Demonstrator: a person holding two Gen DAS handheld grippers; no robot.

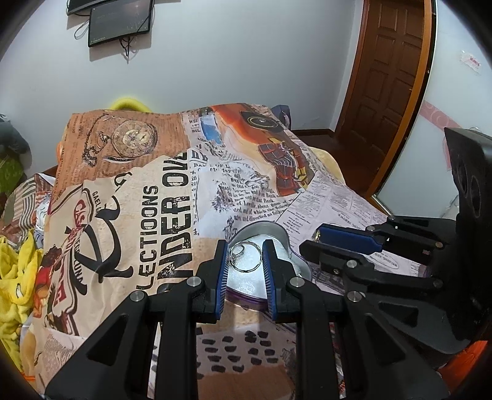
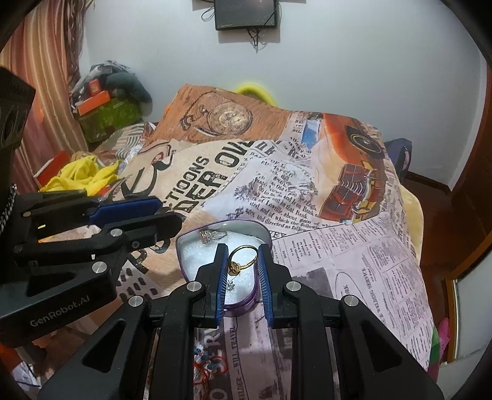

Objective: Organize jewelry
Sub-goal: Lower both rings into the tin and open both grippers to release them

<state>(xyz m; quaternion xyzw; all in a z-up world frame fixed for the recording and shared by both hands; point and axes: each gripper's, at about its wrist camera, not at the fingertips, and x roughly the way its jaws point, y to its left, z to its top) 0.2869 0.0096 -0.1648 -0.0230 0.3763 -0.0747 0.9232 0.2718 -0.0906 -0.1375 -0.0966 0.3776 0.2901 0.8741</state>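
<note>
Left hand-held gripper [image 1: 244, 257] nips a silver ring [image 1: 246, 256] above the heart-shaped tin [image 1: 286, 243]. Right hand-held gripper [image 2: 243, 258] pinches a gold ring [image 2: 243, 257], band upright, over the tin's foam; both sit directly above it.

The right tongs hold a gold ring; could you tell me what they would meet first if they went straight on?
Probably the white padding of the open purple jewelry box just beyond the right tongs and gold ring, though depth is unclear.

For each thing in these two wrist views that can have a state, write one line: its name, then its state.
left gripper: shut on silver ring, over the box
right gripper: shut on gold ring, over the box
heart-shaped box: open, lid off, white lining showing
silver charm: lying inside the box
door: closed
wall screen: dark
</note>
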